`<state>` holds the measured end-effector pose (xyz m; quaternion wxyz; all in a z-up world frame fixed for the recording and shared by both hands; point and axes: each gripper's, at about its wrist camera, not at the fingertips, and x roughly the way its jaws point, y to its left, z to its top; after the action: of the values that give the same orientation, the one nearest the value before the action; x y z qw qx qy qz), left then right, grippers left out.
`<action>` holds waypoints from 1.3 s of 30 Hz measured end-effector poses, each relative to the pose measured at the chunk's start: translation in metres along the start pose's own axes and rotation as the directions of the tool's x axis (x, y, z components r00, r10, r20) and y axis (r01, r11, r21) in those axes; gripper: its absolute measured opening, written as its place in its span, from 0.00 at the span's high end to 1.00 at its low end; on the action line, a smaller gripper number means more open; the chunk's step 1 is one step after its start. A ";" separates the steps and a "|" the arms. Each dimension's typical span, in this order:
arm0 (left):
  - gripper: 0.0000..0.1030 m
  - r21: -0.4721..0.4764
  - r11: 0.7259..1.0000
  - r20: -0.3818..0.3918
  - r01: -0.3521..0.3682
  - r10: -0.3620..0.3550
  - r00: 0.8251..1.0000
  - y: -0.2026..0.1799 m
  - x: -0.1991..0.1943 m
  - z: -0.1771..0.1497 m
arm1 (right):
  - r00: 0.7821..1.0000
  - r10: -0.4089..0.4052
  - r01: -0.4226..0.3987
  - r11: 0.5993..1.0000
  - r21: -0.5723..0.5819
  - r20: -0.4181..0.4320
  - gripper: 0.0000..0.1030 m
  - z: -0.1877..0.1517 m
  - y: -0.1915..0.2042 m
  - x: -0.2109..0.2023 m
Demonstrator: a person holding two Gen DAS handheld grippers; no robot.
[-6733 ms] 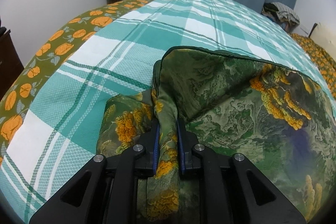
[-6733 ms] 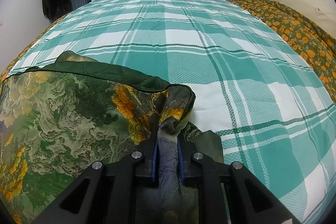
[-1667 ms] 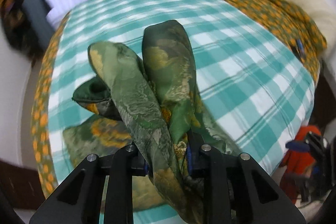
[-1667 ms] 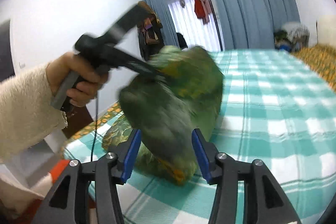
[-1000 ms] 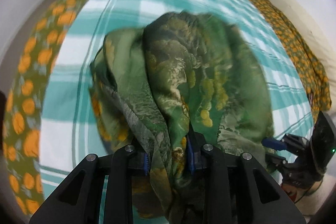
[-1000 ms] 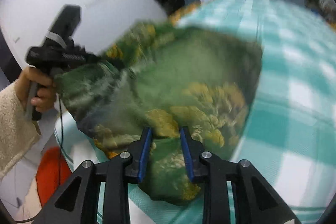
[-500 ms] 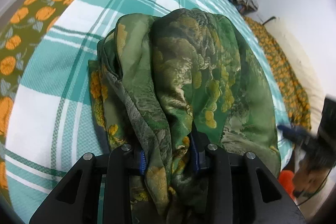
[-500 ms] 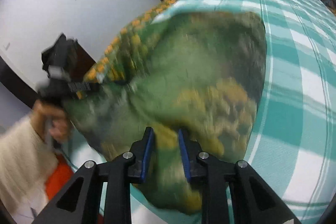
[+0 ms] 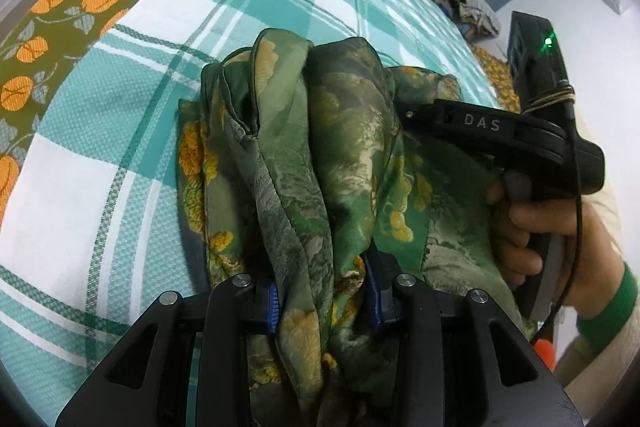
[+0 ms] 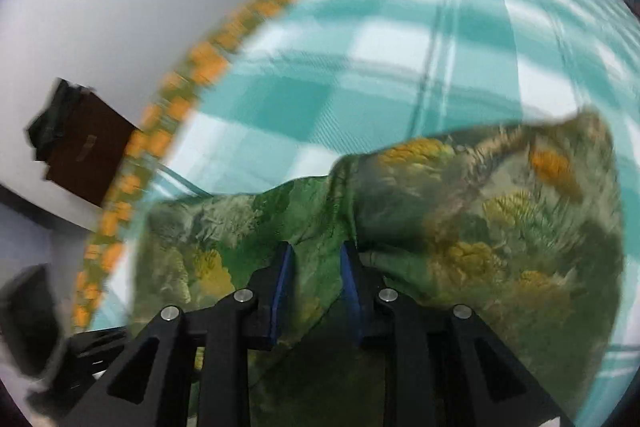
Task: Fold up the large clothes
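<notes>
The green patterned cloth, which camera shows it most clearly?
The left wrist view: the green patterned cloth is sharp there, bunched between the left hand-held gripper fingers. The right wrist view shows it blurred, spread over the plaid bedcover.

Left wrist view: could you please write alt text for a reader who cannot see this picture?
The left gripper is shut on a bunched green garment with yellow flowers, held over a teal checked bed cover. At right, the person's hand holds the black right gripper, its tip against the same garment.
</notes>
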<state>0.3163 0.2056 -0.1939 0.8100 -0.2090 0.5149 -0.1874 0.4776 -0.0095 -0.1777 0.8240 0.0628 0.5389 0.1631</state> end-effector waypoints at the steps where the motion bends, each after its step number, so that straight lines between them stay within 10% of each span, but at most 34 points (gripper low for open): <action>1: 0.66 0.002 1.000 -0.003 0.004 -0.004 1.000 0.000 -0.001 0.000 | 1.000 -0.002 0.002 1.000 0.005 0.005 0.77 -0.001 0.000 -0.002; 6: 0.66 0.015 1.000 0.000 0.007 -0.007 1.000 -0.002 -0.005 -0.001 | 0.997 0.057 -0.055 0.997 -0.048 0.048 0.76 -0.028 0.004 -0.048; 16: 0.64 0.001 0.999 0.012 0.033 -0.033 0.999 0.003 -0.003 -0.005 | 0.988 -0.003 0.024 0.991 -0.133 0.155 0.75 -0.203 -0.009 -0.152; 25: 0.60 -0.031 0.999 0.017 -0.027 0.027 0.999 -0.006 -0.012 -0.001 | 0.978 -0.187 0.202 0.960 -0.195 0.094 0.73 -0.190 0.018 -0.127; 29: 0.45 -0.081 0.997 0.028 0.017 -0.014 0.999 -0.012 -0.032 0.002 | 0.981 -0.061 0.105 0.966 -0.237 0.185 0.72 -0.165 0.050 -0.162; 35: 0.14 -0.158 0.985 0.147 0.076 -0.053 0.988 0.025 -0.079 0.005 | 0.997 0.066 -0.057 0.965 -0.257 0.026 0.72 -0.139 0.077 -0.099; 39: 0.14 -0.285 0.936 0.124 0.205 -0.176 0.976 0.070 -0.059 -0.006 | 0.998 0.059 -0.049 0.970 -0.237 0.035 0.72 -0.144 0.074 -0.077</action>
<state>0.2930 0.2949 -0.1889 0.7713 -0.3859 0.4747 -0.1755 0.3040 0.0235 -0.1491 0.8321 -0.0175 0.4963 0.2469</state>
